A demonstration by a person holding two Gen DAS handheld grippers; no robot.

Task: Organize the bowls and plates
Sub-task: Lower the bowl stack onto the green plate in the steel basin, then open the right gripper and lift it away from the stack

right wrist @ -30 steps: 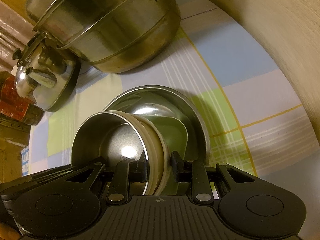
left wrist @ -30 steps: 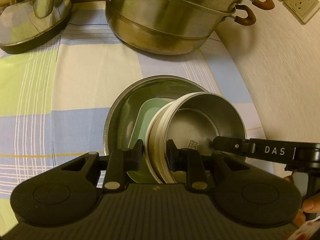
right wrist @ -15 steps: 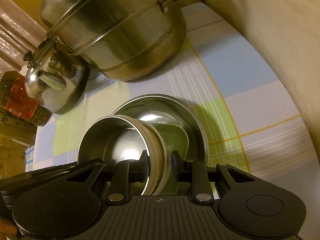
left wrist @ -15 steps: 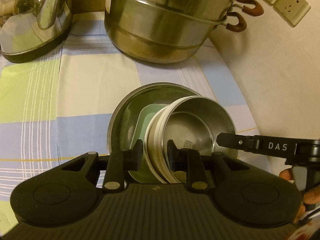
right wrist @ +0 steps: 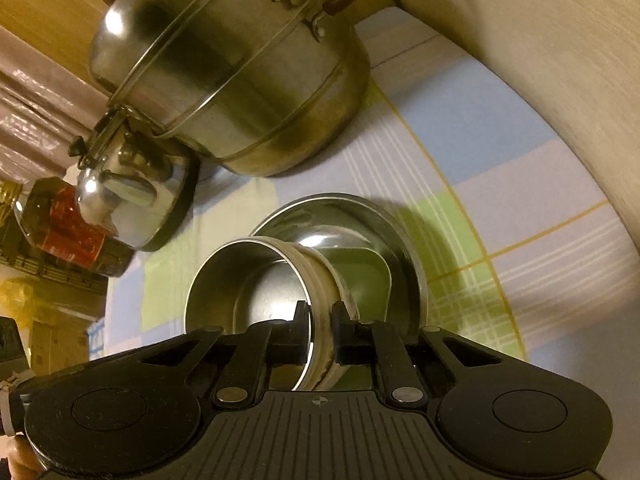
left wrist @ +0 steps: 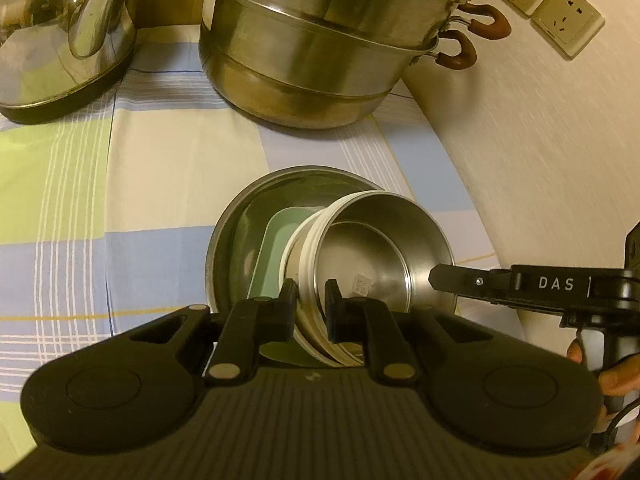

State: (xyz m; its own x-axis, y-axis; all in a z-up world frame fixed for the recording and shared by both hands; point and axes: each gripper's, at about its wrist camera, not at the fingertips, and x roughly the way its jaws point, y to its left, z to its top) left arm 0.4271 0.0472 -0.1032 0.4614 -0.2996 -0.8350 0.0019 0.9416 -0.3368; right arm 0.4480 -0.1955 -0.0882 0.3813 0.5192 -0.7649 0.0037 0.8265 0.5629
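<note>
A steel bowl with a cream outer wall (left wrist: 372, 240) (right wrist: 256, 280) is held between both grippers above a wide steel plate (left wrist: 256, 216) (right wrist: 344, 216) that lies on the checked cloth. A pale green square dish (left wrist: 276, 232) (right wrist: 364, 276) lies in that plate under the bowl. My left gripper (left wrist: 311, 300) is shut on the bowl's near rim. My right gripper (right wrist: 320, 320) is shut on the opposite rim; it also shows in the left wrist view (left wrist: 520, 284) at the right. The bowl is tilted.
A big stacked steel steamer pot (left wrist: 320, 48) (right wrist: 240, 76) stands at the back. A steel kettle (left wrist: 64, 32) (right wrist: 132, 184) stands to its left. A red-labelled bottle (right wrist: 60, 224) lies beyond. The wall with sockets (left wrist: 548, 4) runs along the right.
Both grippers have risen and pulled back with the bowl. The plate and green dish look smaller and farther, and more of the pot and kettle shows.
</note>
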